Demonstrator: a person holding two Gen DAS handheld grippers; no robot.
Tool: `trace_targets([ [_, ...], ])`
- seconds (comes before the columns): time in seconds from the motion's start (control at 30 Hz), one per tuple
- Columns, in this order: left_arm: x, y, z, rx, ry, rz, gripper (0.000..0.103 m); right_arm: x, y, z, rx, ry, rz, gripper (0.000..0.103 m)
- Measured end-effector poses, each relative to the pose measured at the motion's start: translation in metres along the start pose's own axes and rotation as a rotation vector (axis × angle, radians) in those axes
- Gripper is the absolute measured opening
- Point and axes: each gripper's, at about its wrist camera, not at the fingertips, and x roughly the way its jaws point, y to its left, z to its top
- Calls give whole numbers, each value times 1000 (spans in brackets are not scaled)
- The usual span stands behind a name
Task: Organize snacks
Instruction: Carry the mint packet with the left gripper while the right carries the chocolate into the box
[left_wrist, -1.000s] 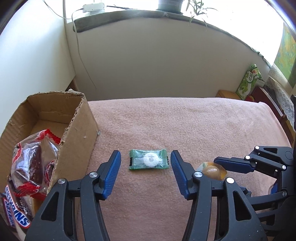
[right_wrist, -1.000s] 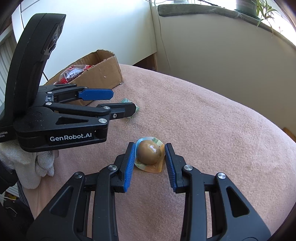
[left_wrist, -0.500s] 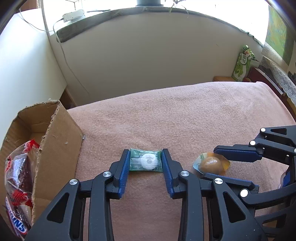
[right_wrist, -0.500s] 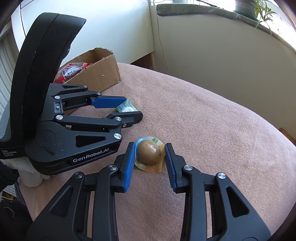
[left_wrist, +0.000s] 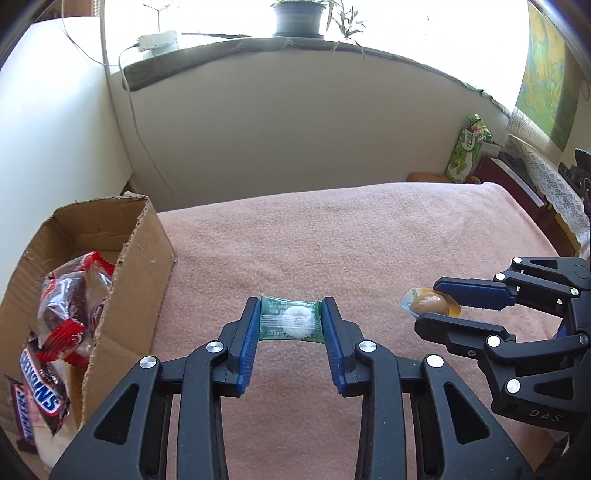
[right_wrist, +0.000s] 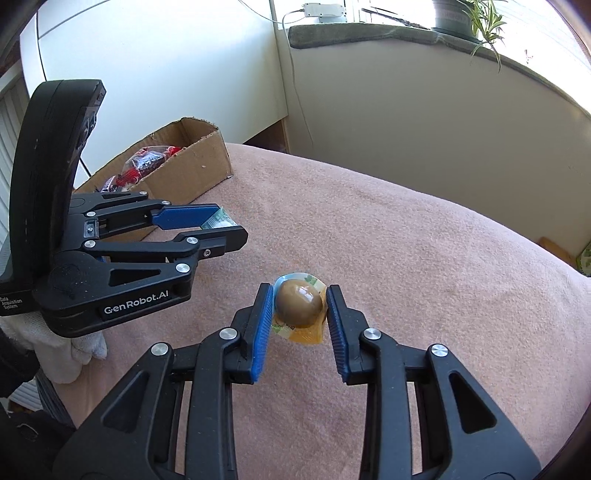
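A green wrapped candy (left_wrist: 290, 322) with a white round centre is held between the pads of my left gripper (left_wrist: 290, 314), which is shut on it and lifted off the pink blanket (left_wrist: 332, 240). A brown egg in a clear and yellow pack (right_wrist: 298, 305) sits between the pads of my right gripper (right_wrist: 299, 299), which is shut on it. The egg pack also shows in the left wrist view (left_wrist: 428, 303). The left gripper (right_wrist: 221, 227) shows in the right wrist view with the candy (right_wrist: 218, 221) peeking out.
A cardboard box (left_wrist: 140, 266) stands at the left on the blanket, holding red-wrapped cakes (left_wrist: 74, 295) and Snickers bars (left_wrist: 40, 398). It also shows in the right wrist view (right_wrist: 192, 166). A green carton (left_wrist: 467, 147) stands beyond the far right edge. A wall runs behind.
My left gripper closed from wide open onto the green candy and rose with it. My right gripper stayed shut on the egg pack and lifted slightly.
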Motion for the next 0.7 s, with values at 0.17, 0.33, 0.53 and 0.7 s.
trace_targets([
  [0.17,-37,13,-5,-11,-57,-22,31,-19,13,2,3,-17,-13,30],
  [0.33,-71,28,-11,-23,-110,-14,31,-35,32,10,-11,-36,-15,30],
  [0.53,-103,50,-22,-46,-160,9,31,-43,59,27,-28,-59,3,30],
  [0.7,-123,78,-34,-83,-186,28,32,-45,85,44,-48,-71,25,30],
])
